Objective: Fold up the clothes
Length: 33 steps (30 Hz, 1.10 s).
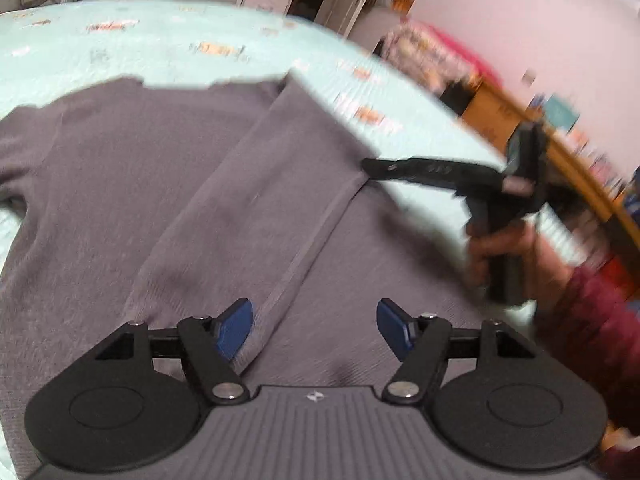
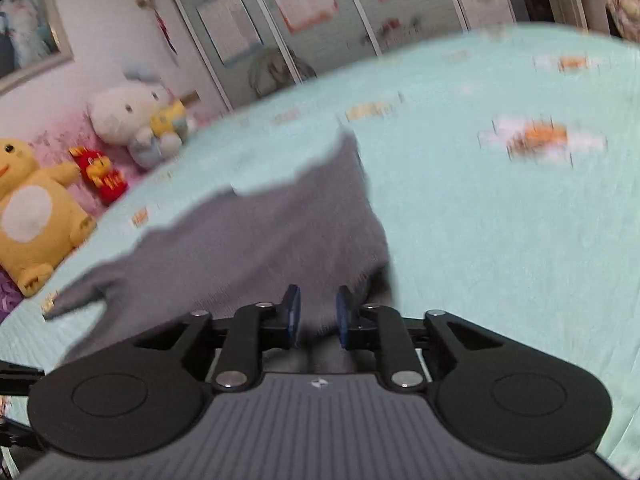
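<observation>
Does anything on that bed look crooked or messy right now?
Yes. The grey sweater is only partly folded: one sleeve lies slanted across its body. In the right wrist view, its far edge looks ragged, though blur may cause that. The mint bedspread itself looks smooth.

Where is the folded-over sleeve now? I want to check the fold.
In the left wrist view the sleeve lies diagonally across the grey sweater's middle, just beyond the left gripper, on the mint bedspread.
</observation>
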{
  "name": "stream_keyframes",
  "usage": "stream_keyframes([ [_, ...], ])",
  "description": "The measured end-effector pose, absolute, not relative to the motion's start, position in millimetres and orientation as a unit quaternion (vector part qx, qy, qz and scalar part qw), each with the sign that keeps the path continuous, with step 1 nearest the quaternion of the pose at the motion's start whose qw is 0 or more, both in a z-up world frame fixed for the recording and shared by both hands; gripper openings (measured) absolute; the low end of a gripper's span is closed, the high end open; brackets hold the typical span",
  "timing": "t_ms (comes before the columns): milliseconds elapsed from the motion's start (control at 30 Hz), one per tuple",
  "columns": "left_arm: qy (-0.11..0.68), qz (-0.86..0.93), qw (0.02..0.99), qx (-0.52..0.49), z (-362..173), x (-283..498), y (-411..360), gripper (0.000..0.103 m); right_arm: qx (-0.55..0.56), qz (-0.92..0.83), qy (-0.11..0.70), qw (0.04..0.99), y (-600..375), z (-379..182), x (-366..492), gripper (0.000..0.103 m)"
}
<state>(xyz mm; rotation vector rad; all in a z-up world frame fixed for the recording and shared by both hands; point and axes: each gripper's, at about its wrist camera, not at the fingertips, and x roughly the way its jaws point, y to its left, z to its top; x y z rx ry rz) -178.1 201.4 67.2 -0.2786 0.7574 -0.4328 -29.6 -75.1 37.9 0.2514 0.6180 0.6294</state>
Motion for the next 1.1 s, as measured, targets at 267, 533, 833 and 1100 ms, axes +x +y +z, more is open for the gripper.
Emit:
stream_keyframes([
  [267,0.388,-0.110,0.896,-0.186,41,-106,203,0.068,0.099,0.364,0.311,0.872,-21,56,13,0.036],
  [533,0.395,-0.143,0.883,-0.210,32,-177,196,0.071,0.027,0.377,0.359,0.854,-52,30,-15,0.036],
  [833,0.352,-0.100,0.910,-0.196,51,-170,200,0.074,0.045,0.459,0.344,0.818,24,52,-25,0.040],
  [1100,0.402,-0.120,0.888,-0.188,39,-201,199,0.071,-0.028,0.469,0.397,0.788,-3,33,-58,0.040],
])
